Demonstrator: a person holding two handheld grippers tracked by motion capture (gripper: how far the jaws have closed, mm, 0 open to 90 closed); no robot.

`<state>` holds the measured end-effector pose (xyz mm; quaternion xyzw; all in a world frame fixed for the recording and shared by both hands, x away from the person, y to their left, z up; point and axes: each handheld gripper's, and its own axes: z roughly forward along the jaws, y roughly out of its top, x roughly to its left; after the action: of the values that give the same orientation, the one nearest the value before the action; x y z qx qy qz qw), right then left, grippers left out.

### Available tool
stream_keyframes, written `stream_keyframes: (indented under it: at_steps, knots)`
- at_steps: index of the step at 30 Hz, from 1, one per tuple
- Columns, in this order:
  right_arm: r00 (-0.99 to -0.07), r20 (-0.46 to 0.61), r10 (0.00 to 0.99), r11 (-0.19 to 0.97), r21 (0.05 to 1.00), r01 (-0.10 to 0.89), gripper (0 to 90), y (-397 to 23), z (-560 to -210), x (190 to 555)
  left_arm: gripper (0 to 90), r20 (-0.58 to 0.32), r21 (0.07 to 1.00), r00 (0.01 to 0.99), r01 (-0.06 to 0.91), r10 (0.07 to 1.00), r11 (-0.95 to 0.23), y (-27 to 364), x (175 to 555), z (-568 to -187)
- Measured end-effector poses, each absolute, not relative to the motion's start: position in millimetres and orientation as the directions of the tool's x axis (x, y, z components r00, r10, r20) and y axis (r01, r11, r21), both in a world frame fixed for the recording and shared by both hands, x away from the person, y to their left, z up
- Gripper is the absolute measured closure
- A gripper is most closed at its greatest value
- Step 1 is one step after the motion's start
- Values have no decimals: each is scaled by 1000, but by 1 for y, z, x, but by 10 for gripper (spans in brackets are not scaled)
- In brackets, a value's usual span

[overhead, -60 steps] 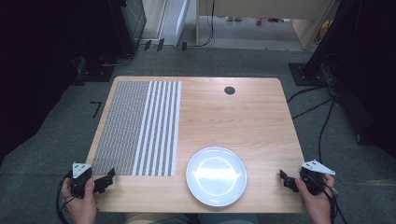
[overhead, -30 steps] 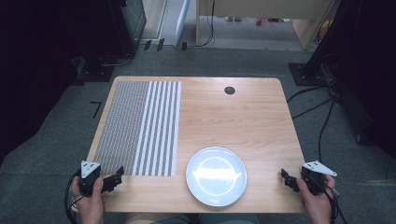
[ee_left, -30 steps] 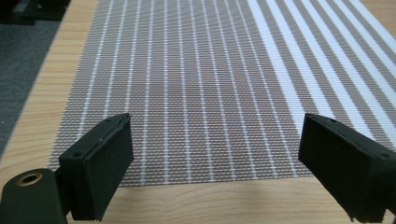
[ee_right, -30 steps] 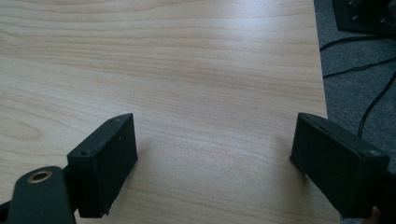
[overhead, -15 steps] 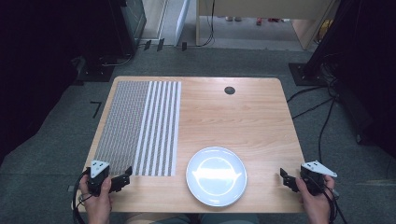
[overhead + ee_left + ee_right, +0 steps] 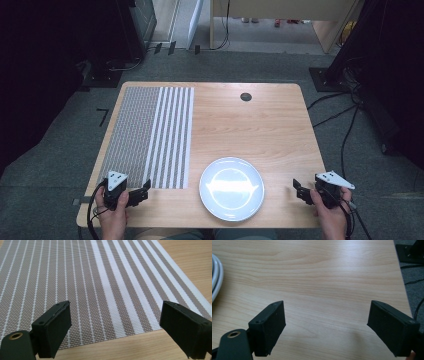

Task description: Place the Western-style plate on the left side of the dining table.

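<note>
Approaching the striped placemat [image 6: 105, 285] near edge: left gripper [image 6: 141, 192], jaws spread, empty — lower one jaw under the hem before closing. Right gripper [image 6: 299, 190] likewise spread, idle beside plate [image 6: 231, 188].

Left tool [image 6: 141, 192] (jaws apart), right tool [image 6: 298, 189] likewise.
</note>
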<state>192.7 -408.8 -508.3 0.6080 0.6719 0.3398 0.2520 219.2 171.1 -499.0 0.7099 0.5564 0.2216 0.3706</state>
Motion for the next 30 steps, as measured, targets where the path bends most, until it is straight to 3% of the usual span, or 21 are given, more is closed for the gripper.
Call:
stream_keyframes:
  at_steps: [19, 30]
  knots:
    - [-173, 62, 983, 66, 762, 645, 144, -387, -509, 197, 103, -112, 759, 371, 631, 922, -162, 141, 221, -497]
    - [-205, 81, 975, 71, 764, 641, 144, -362, -487, 214, 103, -122, 769, 419, 613, 900, -181, 117, 229, -479]
